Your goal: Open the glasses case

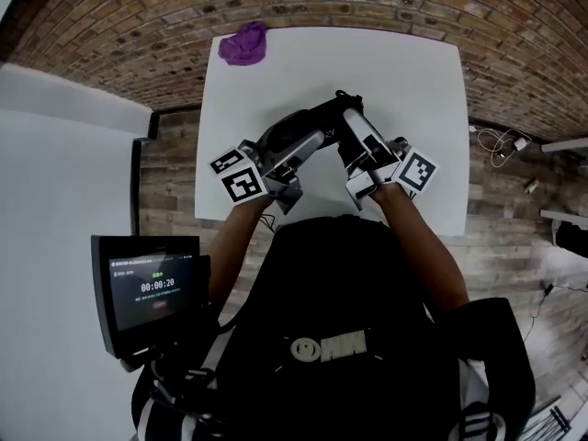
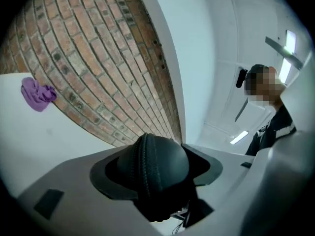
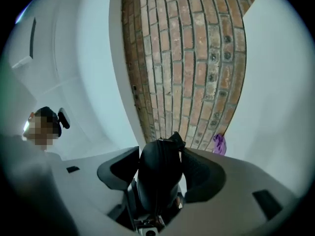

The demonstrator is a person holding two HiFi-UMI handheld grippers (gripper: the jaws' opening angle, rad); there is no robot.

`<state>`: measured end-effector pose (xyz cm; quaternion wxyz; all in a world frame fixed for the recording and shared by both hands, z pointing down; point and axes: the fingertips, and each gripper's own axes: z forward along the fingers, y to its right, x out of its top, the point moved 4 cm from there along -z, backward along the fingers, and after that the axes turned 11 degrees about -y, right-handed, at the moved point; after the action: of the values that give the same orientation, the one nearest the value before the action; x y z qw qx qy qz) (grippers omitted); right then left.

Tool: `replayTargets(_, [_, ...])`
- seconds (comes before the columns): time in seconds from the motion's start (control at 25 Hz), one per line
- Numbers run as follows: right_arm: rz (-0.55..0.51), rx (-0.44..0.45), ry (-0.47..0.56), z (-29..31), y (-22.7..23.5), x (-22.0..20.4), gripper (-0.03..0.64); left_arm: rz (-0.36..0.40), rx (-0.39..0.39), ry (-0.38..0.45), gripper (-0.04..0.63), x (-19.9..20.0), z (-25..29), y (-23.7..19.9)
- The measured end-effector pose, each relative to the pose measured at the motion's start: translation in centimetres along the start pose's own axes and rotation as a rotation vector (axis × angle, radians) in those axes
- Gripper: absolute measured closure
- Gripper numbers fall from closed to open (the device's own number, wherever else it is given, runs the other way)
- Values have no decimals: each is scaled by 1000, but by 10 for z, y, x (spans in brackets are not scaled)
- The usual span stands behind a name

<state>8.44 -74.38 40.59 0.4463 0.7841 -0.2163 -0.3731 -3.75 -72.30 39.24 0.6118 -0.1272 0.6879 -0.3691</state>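
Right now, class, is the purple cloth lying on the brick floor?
No, the purple cloth lies on the far left corner of the white table.

A recording lab: white table (image 1: 276,99), brick floor (image 1: 110,26), timer monitor (image 1: 152,288) alongside.

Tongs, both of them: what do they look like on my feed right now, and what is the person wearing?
The left tongs and right tongs are light grey shells with dark, scooped pads. Each carries a white cube with black square markers: the left cube and the right cube. The person wears a black top with a pale logo, and the forearms are bare.
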Motion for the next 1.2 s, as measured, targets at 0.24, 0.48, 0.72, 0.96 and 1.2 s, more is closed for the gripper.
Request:
replayTargets(0.24, [-150,-125,-125,-20,6,0,351,-6,-5,-14,304,17,-18,-10])
replayTargets(0.48, [-1114,-607,-645,-25,2,-5,419,85,68,-220,305,19,-19,-9])
replayTargets(0.72, [-1562,-751,-843,-17,-1,-16,574,111,37,-286,305,10,-7,-4])
replayTargets(0.96, [-1740,-777,-1031,-25,10,-26,609,136,46,-400,310,-4,-4,-6])
replayTargets(1.2, [-1732,-774,-1116,-25,8,-13,611,199,57,-573,314,-33,2,-2])
